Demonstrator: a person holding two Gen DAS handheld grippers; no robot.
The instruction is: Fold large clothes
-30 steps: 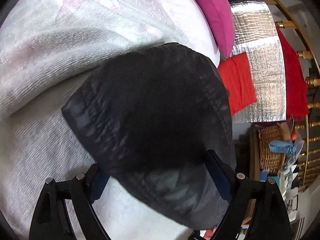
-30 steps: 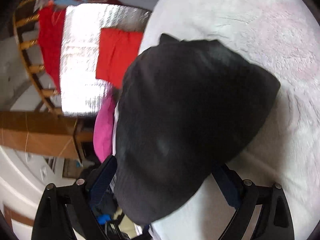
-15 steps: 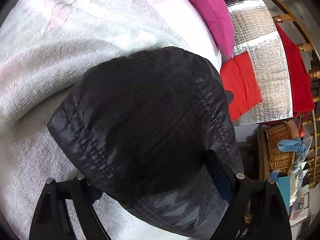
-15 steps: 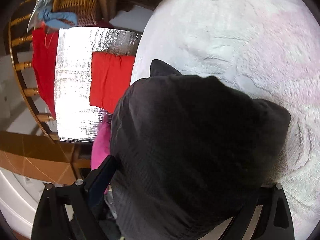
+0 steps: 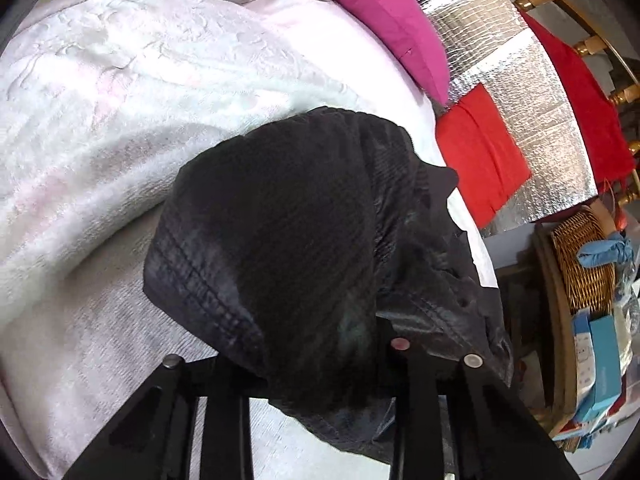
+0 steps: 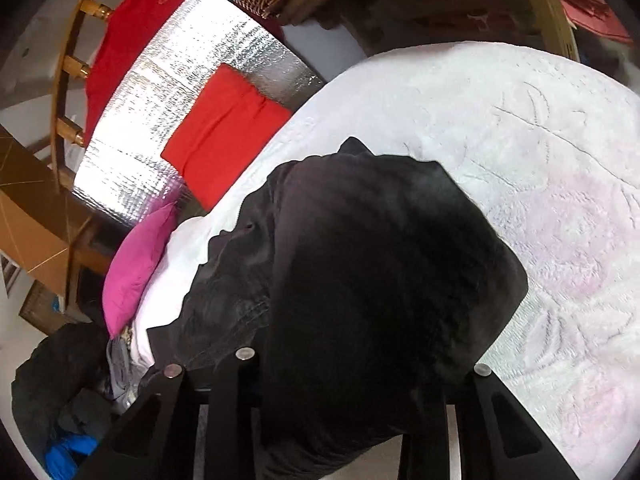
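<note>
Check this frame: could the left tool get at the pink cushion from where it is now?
Probably not as things stand. The left tool is closing, with the black garment bunched between its fingers, so it is occupied, and the pink cushion lies well beyond it at the far edge of the white blanket.

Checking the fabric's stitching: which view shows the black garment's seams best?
The left wrist view: the black garment shows stitched seam lines and ribbed weave there. The right wrist view shows it mostly as a dark mass.
</note>
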